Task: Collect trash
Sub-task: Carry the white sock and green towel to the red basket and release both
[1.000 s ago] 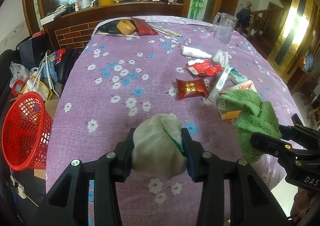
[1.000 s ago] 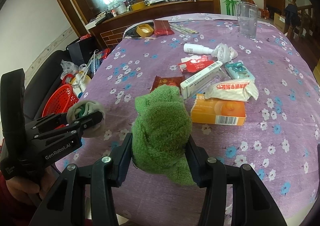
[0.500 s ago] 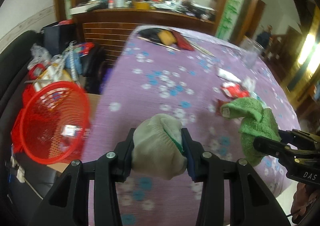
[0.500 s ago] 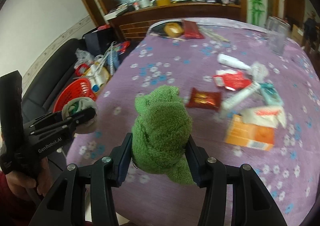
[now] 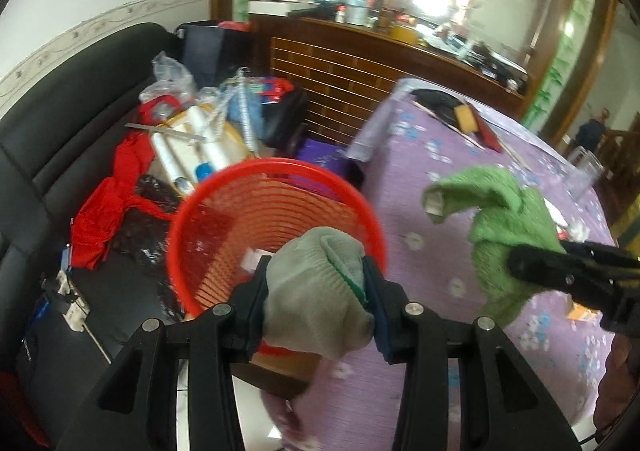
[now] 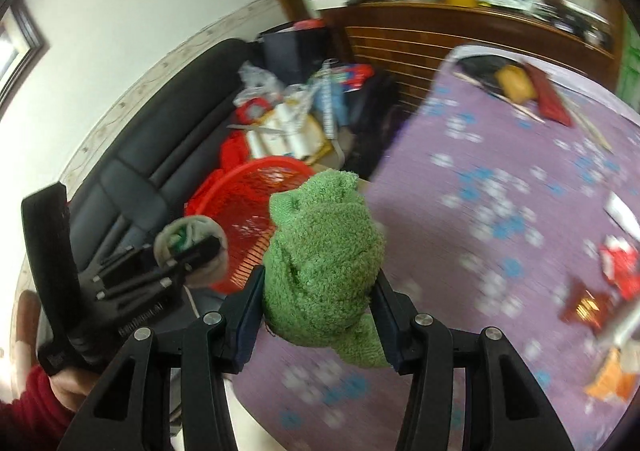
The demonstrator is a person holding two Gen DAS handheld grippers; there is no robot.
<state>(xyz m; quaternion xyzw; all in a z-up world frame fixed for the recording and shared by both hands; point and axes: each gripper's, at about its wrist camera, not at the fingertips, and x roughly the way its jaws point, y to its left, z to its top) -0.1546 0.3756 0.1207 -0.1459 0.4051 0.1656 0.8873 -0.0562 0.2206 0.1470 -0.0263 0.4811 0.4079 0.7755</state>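
Left tool pinching a grey balled glove, held in front of the red mesh basket, which sits beside the counter edge by a black sofa. Right tool pinching a green balled cloth, over the purple floral cover near the counter's edge; basket just beyond it, partly hidden by the cloth. Sofa piled with clutter: plastic bags, white rolls, red fabric. Basket holds a few small scraps, too blurred to name. Wrappers and an orange box lie on the counter to the right, well apart from the basket. Far end: yellow tape roll, red packet
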